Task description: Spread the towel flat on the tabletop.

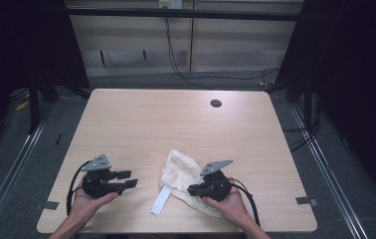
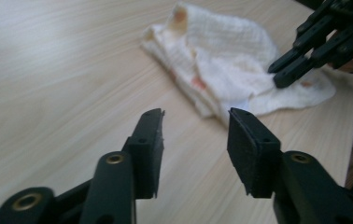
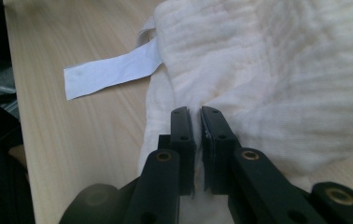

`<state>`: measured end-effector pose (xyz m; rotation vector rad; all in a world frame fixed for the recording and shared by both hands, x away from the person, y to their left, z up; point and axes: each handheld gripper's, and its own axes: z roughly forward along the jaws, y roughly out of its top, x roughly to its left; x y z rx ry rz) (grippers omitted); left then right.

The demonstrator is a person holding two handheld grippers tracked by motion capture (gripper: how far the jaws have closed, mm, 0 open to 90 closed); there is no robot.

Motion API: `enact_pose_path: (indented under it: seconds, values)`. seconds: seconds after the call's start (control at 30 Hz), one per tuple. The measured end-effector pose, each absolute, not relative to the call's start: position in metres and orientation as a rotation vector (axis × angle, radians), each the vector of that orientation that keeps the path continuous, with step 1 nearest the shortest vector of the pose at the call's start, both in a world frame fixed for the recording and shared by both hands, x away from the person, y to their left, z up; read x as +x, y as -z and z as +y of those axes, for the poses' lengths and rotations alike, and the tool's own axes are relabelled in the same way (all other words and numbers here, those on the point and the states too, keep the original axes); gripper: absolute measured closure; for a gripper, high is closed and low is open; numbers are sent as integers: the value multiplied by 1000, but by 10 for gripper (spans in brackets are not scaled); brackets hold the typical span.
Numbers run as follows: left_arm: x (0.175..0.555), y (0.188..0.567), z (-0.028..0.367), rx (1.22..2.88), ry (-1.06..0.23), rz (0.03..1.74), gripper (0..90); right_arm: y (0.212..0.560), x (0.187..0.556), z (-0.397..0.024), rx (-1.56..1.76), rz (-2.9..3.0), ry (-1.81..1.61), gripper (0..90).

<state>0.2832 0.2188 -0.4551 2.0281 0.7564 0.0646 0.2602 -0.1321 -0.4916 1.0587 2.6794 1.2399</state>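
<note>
A light wood-grain table [image 1: 176, 124] with rounded corners stands on a grey floor [image 1: 325, 164], a dark round cable hole [image 1: 216, 103] near its 1 o'clock corner. Grey tape tabs [image 1: 306, 201] mark its near corners at 4 and 8 o'clock. Metal rails [image 1: 12, 169] run along the floor on both sides. Beyond, at 12 o'clock, pale wood-panelled cabinets [image 1: 191, 45] back the scene under a dark crossbar [image 1: 186, 13], with black cables [image 1: 176, 64] trailing down to the floor. Dark curtains [image 1: 365, 74] flank both sides.

Pale wood-grain table [image 1: 141, 119] with a slight sheen, soft ribbed white cloth [image 3: 277, 60], smooth papery label [image 3: 107, 70], matt black plastic-looking left gripper [image 2: 195, 135].
</note>
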Motion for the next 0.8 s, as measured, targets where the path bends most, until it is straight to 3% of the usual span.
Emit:
enact_pose_path:
  seconds: [0.1,0.2,0.37,0.57,0.63,0.7,0.8]
  values:
    - [295,451,195,2032,3,692,631,492,254,-134,1010,2674,-1194,823]
    - [306,451,179,2031,19,679,661,496,250,-138,1028,2683,-1201,722]
    - [317,459,163,2056,56,641,692,493,245,-146,1034,2654,-1243,691]
    - [324,481,146,2094,100,656,556,490,233,-165,1067,2616,-1257,625]
    - [325,485,143,2109,102,646,557,495,231,-166,1082,2622,-1222,599]
    - [325,489,140,2163,73,592,670,497,232,-166,1077,2628,-1207,595]
    - [326,498,140,2179,107,600,748,498,235,-163,1063,2621,-1193,590]
